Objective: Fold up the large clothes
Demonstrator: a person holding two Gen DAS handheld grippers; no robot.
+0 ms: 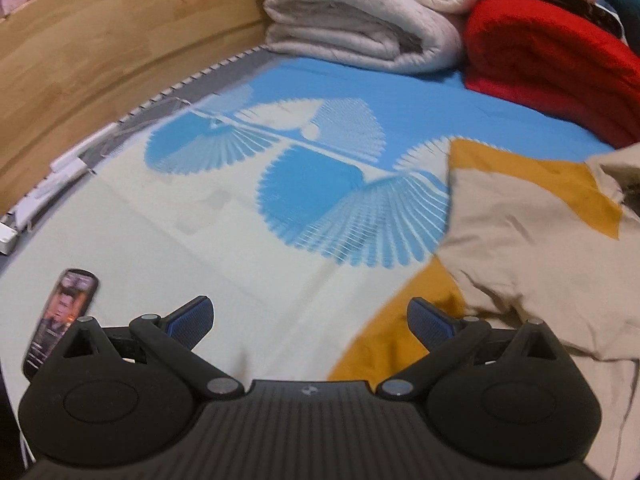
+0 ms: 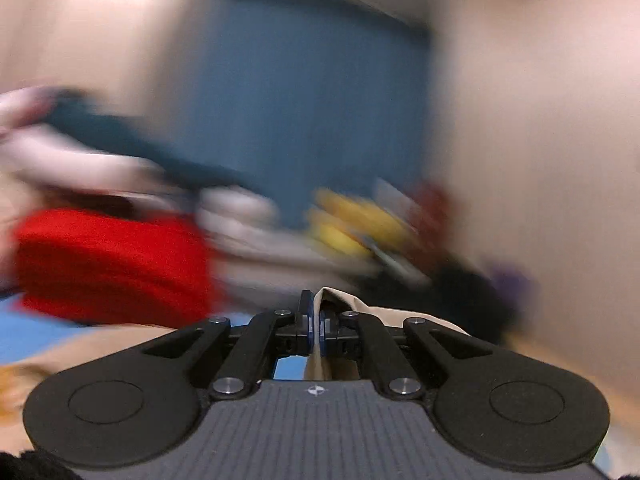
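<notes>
A large beige garment point(image 1: 532, 240) with mustard-yellow panels lies crumpled on the right of the bed. My left gripper point(image 1: 310, 316) hovers just above the bed sheet point(image 1: 180, 248) with its jaws wide apart and nothing between them; the garment's yellow edge lies just by its right finger point(image 1: 430, 322). In the blurred right wrist view, my right gripper point(image 2: 316, 322) is shut on a fold of the beige garment point(image 2: 340, 300), which drapes over its right side and hangs below the pads.
A folded white blanket point(image 1: 352, 20) and a red blanket point(image 1: 552, 68) sit at the head of the bed. A phone point(image 1: 60, 320) lies on the sheet at the lower left. A wooden bed frame point(image 1: 100, 48) curves along the left. Blurred clutter and a blue panel point(image 2: 304, 100) lie ahead of the right gripper.
</notes>
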